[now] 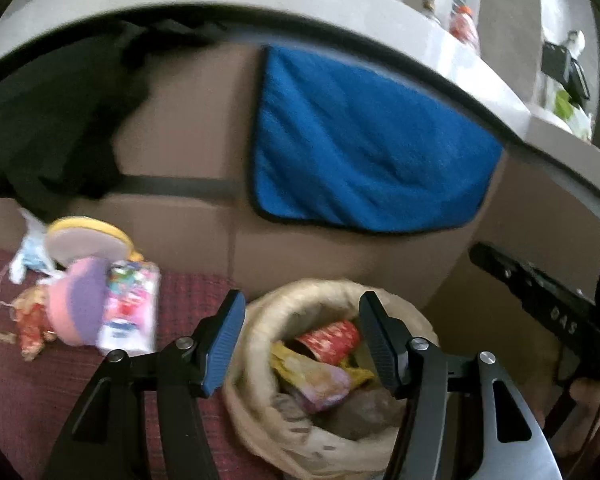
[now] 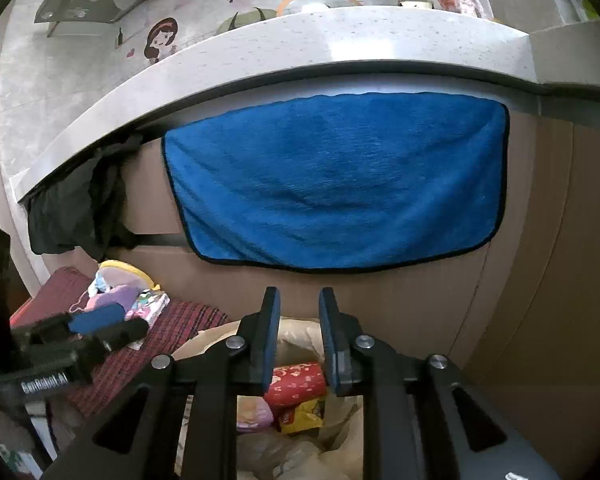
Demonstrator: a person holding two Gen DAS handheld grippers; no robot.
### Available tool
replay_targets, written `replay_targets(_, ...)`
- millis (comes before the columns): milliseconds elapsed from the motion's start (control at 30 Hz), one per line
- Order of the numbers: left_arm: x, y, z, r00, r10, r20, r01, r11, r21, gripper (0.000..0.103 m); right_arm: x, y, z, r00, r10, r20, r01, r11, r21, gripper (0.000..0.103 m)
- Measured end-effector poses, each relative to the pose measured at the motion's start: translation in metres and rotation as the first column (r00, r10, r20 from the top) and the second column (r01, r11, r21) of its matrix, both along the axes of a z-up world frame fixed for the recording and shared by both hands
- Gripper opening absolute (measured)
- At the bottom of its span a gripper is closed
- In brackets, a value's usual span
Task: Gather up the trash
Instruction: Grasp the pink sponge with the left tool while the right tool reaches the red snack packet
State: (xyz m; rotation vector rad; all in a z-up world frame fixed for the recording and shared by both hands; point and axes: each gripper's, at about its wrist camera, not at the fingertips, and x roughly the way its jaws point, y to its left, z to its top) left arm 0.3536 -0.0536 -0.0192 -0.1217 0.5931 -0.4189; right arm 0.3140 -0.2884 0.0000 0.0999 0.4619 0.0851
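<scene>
The left gripper (image 1: 302,338) points down at a slant over the bag (image 1: 260,412), its jaws spread wide with nothing between them, one finger to each side of the bag's mouth. The right gripper (image 2: 299,340) hangs over the same bag (image 2: 300,452) at a similar downward slant, jaws set narrowly apart and empty, pressing on nothing. In the left view the right gripper's body lies just right of the bag; in the right view the left one reaches in from the bag's left.
</scene>
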Motion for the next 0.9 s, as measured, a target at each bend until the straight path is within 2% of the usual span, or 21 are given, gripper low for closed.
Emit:
replay_targets(200, -0.003, 0.059, 0.005, 0.991, 0.133, 0.031, -0.133, 0.991, 0.002, 0.060, 0.003, 0.027, -0.003, 0.999, 0.054, -0.006, -0.054, 0.998, 0.021, 0.022)
replay_targets(300, 0.002, 0.099, -0.002, 0.979, 0.206, 0.007, -0.206, 0.979, -0.008, 0.060, 0.010, 0.052, -0.008, 0.995, 0.101, -0.017, -0.100, 0.995, 0.026, 0.034)
replay_targets(467, 0.002, 0.162, -0.016, 0.951, 0.307, -0.034, -0.308, 0.951, -0.027, 0.060, 0.030, 0.101, -0.028, 0.977, 0.196, -0.084, -0.194, 0.981, 0.032, 0.035)
replay_targets(567, 0.003, 0.185, -0.020, 0.944, 0.325, -0.059, -0.328, 0.944, -0.045, 0.060, 0.045, 0.135, -0.040, 0.956, 0.261, -0.131, -0.256, 0.965, 0.052, 0.035)
replay_targets(667, 0.012, 0.188, -0.027, 0.955, 0.276, -0.106, -0.282, 0.959, -0.045, 0.060, 0.062, 0.161, -0.049, 0.936, 0.309, -0.166, -0.296, 0.950, 0.100, 0.035)
replay_targets(767, 0.026, 0.175, -0.035, 0.962, 0.244, -0.124, -0.248, 0.969, -0.022, 0.060, 0.071, 0.168, -0.050, 0.945, 0.289, -0.152, -0.272, 0.955, 0.122, 0.035)
replay_targets(900, 0.055, 0.154, -0.048, 0.962, 0.233, -0.142, -0.236, 0.972, -0.005, 0.060, 0.076, 0.167, -0.051, 0.959, 0.240, -0.153, -0.230, 0.970, 0.082, 0.035)
